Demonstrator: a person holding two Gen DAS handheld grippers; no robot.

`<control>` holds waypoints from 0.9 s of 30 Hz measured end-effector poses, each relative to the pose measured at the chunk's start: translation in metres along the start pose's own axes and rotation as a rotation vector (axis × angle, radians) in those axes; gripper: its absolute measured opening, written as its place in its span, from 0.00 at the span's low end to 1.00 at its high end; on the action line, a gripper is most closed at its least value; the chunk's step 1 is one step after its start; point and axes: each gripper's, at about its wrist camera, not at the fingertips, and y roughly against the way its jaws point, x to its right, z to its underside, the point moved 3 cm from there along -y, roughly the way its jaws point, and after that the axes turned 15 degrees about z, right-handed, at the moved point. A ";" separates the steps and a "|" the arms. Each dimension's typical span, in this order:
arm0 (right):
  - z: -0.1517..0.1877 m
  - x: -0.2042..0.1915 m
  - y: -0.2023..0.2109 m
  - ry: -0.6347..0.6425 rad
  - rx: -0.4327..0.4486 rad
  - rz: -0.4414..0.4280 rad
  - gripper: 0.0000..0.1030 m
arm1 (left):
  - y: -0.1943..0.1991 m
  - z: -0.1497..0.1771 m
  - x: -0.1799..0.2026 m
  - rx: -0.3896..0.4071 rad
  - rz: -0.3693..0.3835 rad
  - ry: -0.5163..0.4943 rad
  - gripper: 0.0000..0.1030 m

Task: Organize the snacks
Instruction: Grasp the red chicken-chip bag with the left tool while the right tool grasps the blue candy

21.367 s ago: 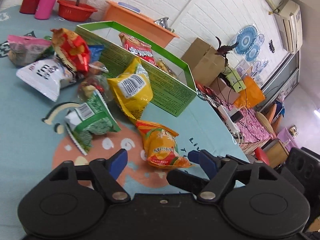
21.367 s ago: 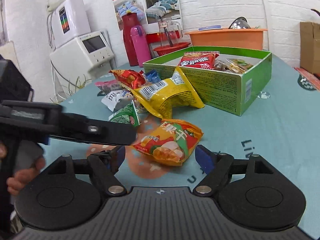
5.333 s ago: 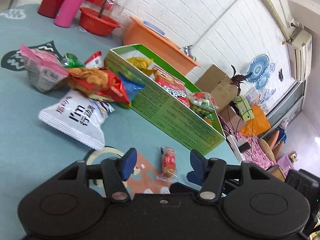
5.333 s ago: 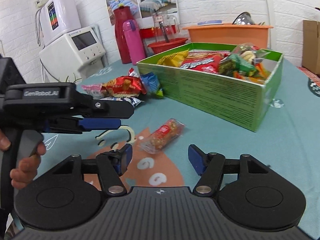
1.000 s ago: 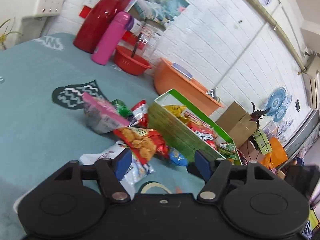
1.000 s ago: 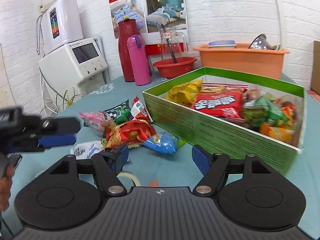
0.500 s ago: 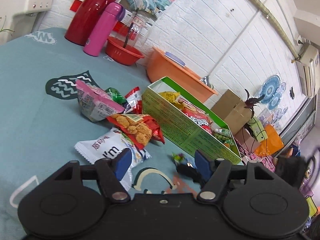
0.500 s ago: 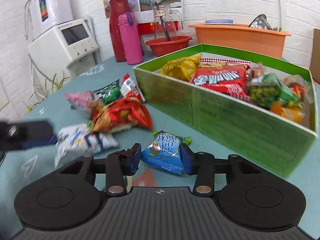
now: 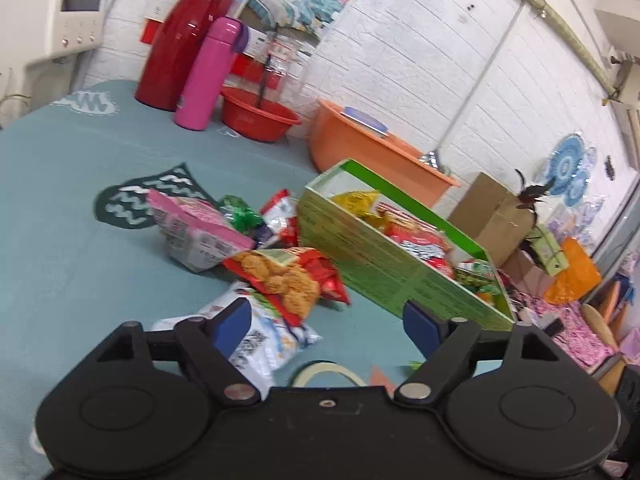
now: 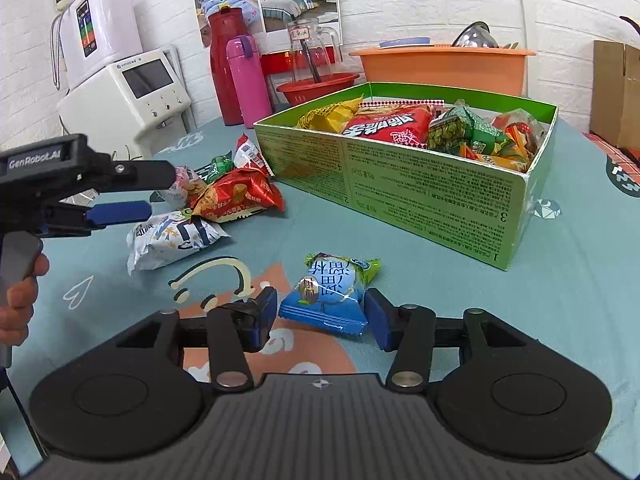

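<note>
right tongs (image 10: 320,316) sit low over the worktop (image 10: 560,300) with the jaws partly open, one blue pad on each side of a small blue snack pack (image 10: 326,294) with a green crimped end. the pack lies flat on the cloth and there's a gap between it and both pads, so nothing's gripped.

left tongs (image 9: 326,320) are spread wide with nothing between them. in the right wrist view they hang off to the left above the loose pile, with a hand (image 10: 18,296) on the trigger grip.

the pile sits just left of the green box (image 10: 420,200): a white bag (image 10: 176,238) nearest, a red chip bag (image 10: 236,196) resting partly on it, a pink bag (image 9: 192,228) behind, and a little green pack (image 9: 240,214) plus a red and white pack (image 9: 280,216) tucked close against the box's near corner.

the box is open on top and already stuffed: yellow bag (image 10: 332,114) at the far left end, big red bag (image 10: 390,126) in the middle, green pea pack (image 10: 460,128) and some orange ones toward the right end.

behind it, along the wall: a red thermos (image 10: 222,66), pink bottle (image 10: 246,76), red bowl (image 10: 320,86) with a glass jug (image 10: 310,54) in it, and an orange tub (image 10: 444,68).
</note>
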 end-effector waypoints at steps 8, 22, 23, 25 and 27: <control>-0.001 -0.002 -0.003 -0.006 0.004 0.005 0.87 | -0.005 -0.013 -0.006 -0.025 -0.031 -0.028 1.00; -0.001 -0.002 -0.008 0.000 -0.008 0.017 0.88 | -0.082 -0.037 -0.006 -0.108 -0.036 -0.114 1.00; -0.001 -0.002 -0.008 0.001 -0.008 0.017 0.88 | -0.085 -0.036 -0.008 -0.117 -0.038 -0.108 1.00; 0.000 -0.002 -0.007 0.002 -0.007 0.016 0.88 | -0.090 -0.032 -0.012 -0.144 -0.040 -0.101 1.00; 0.000 -0.002 -0.007 -0.001 -0.007 0.013 0.88 | -0.088 -0.022 -0.007 -0.160 -0.029 -0.134 1.00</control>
